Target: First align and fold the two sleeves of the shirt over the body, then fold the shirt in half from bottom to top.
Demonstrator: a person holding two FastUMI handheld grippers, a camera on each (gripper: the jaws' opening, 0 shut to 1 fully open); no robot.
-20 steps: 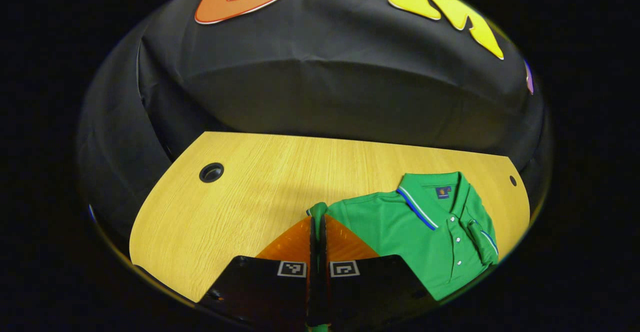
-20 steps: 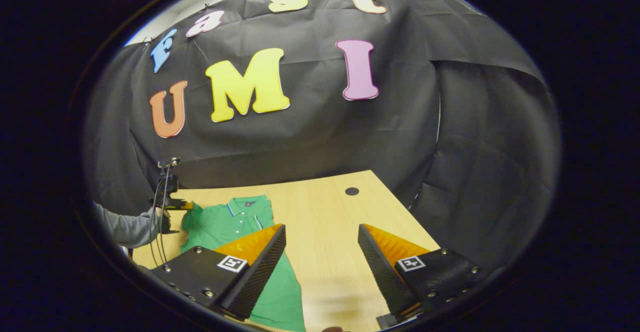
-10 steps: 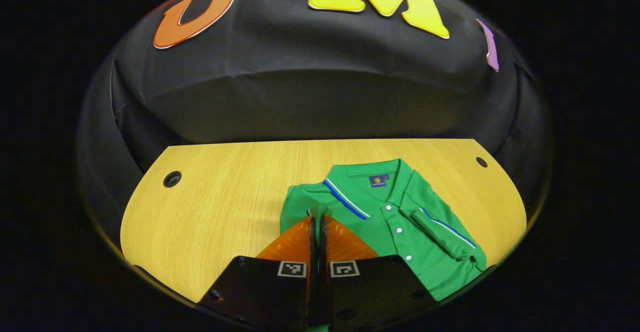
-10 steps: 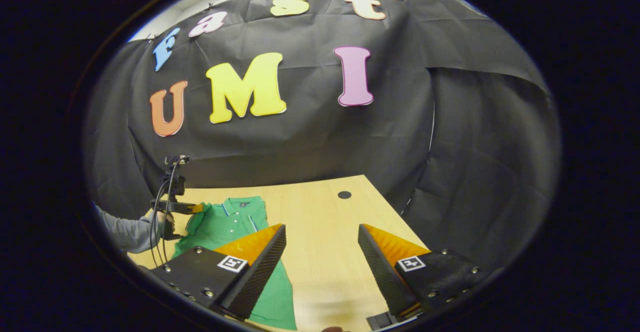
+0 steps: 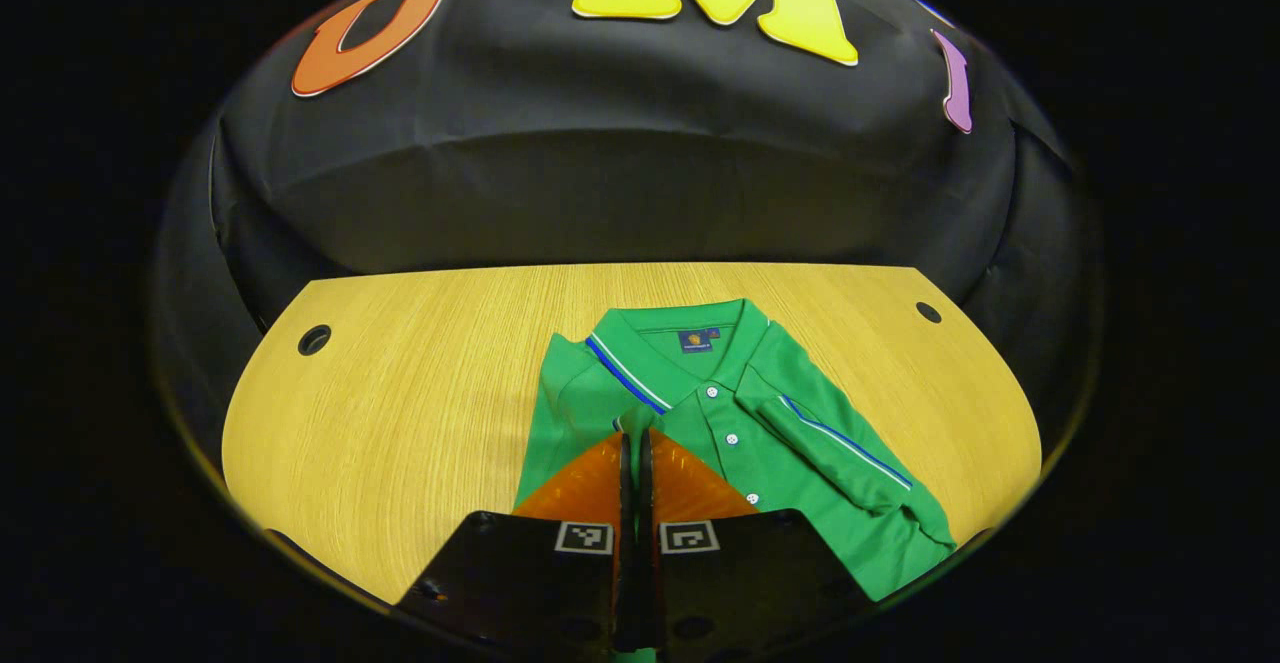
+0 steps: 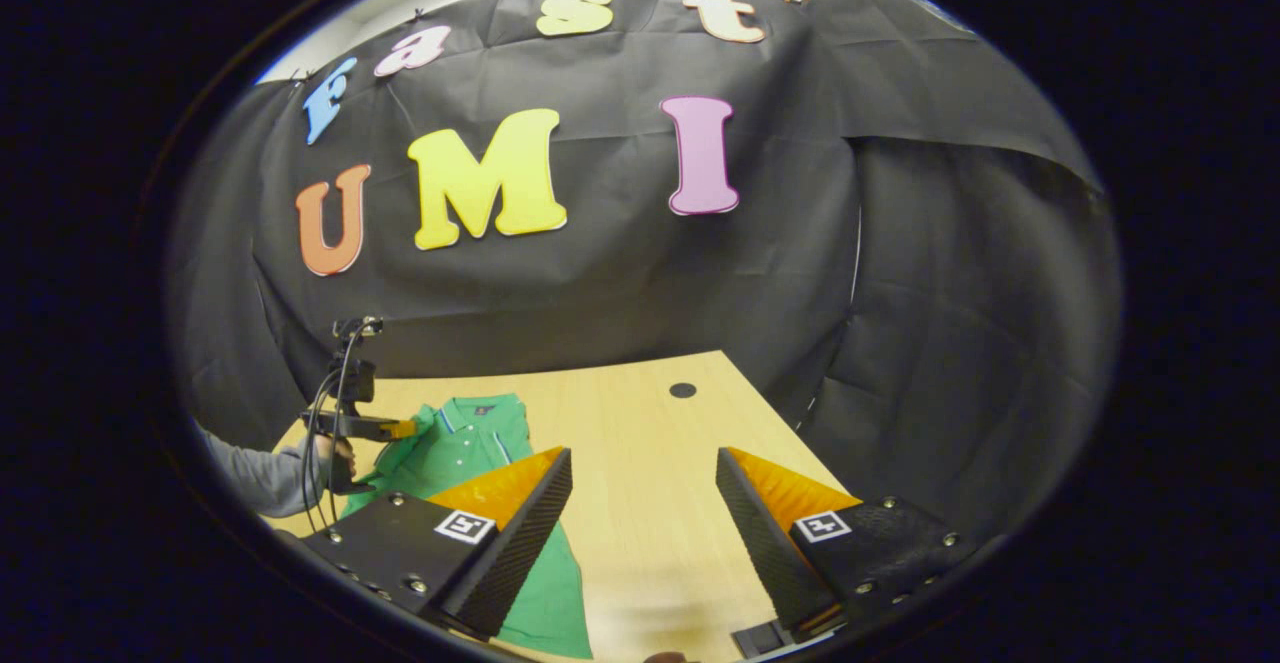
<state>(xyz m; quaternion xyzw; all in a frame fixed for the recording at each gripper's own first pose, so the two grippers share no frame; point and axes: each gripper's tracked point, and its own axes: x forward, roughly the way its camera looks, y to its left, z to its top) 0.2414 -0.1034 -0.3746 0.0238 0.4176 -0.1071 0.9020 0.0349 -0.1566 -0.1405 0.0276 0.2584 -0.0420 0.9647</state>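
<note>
A green polo shirt (image 5: 720,413) lies on the wooden table (image 5: 400,423), collar at the far side. One sleeve (image 5: 845,448), edged with a blue and white stripe, lies folded across the body. My left gripper (image 5: 633,435) hovers over the shirt's chest, shut on the other sleeve; a sliver of green cloth shows between its tips. In the right gripper view the shirt (image 6: 470,433) is at the left, with the left gripper (image 6: 400,429) above it, held by a hand in a grey sleeve (image 6: 250,473). My right gripper (image 6: 640,478) stands open over bare table beside the shirt's hem.
Round cable holes (image 5: 314,339) (image 5: 928,312) sit near the table's far corners, one also in the right gripper view (image 6: 682,390). Black cloth walls close behind the table's far and side edges. Bare wood lies on both sides of the shirt.
My left gripper has carried the pinched sleeve across from the shirt's edge to over its body. The right gripper has stayed open and almost still.
</note>
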